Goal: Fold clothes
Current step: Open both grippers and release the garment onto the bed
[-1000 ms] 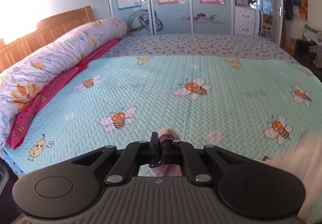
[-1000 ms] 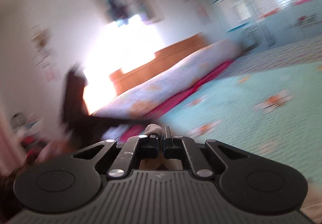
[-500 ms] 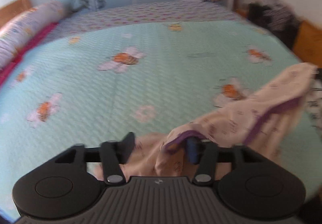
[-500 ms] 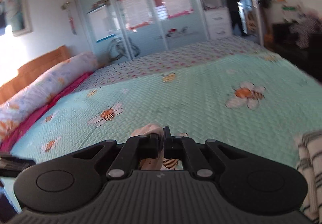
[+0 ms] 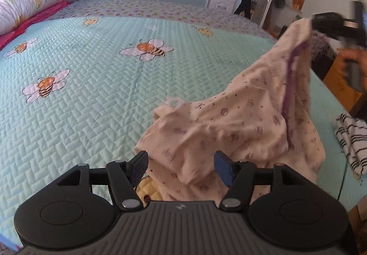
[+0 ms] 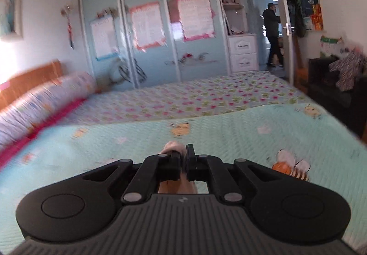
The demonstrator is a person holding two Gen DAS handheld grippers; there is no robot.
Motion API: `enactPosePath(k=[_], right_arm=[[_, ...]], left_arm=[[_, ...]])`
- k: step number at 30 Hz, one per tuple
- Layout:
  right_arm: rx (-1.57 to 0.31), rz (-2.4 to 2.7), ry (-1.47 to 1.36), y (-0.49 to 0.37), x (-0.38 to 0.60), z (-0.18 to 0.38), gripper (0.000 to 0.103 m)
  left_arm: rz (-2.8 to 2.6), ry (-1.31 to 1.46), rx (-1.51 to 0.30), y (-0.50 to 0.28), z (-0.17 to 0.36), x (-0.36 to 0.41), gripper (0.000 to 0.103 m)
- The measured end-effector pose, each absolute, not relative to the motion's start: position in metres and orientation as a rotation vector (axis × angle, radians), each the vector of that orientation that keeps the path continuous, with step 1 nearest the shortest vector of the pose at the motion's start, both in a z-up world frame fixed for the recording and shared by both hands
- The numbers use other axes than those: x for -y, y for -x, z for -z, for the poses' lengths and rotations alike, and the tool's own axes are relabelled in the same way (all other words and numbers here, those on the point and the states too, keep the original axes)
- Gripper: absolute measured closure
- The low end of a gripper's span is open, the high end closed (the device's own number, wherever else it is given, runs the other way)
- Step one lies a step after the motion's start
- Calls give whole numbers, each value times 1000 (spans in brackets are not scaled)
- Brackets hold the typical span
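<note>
The left tongs [image 5: 181,165] have just opened wide, dropping the pink garment [image 5: 240,122] on the bed [image 5: 103,94]; the right tongs [image 6: 183,161] pinch its corner to spread it.

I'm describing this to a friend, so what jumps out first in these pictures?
A pale pink printed garment slumps on the bee-patterned quilt, one corner lifted by the shut right gripper. The left gripper sits open around its near end.
</note>
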State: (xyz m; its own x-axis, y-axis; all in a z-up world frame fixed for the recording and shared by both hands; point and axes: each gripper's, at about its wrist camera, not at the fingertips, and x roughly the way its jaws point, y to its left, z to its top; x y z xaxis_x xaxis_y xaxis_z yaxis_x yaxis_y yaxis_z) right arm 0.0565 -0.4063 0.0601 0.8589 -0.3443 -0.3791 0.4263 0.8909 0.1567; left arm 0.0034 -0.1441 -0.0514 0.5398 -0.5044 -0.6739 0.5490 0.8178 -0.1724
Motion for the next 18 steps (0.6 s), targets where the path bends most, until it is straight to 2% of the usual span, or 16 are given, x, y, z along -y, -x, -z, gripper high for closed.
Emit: enactPosePath(k=[5,10,11,12,13,15,18], right_arm=[[-482,480,-167,-127,435,-20,97],[-600,504,-201,-156,454,36,94],[-638,487,-228,-157,458,47,86],[-655,470,-273,-152,460,56,74],[-671,452,-318,-147,463,65,68],[-664,383,-466,-126,469,76,42],[-595,296,-626,-81,469,78,42]], left_arm=[[571,-129,-760,-12,68,154,37],[548,-198,-772,-14,86,164,37],[550,-230,-757,-12,87,168,37],[556,-257,-737,-8,85,172,37],[572,-277,-715,-5,82,176,37],[612,-305,-676,4,74,186,37],[665,-341,-627,17,63,202,36]])
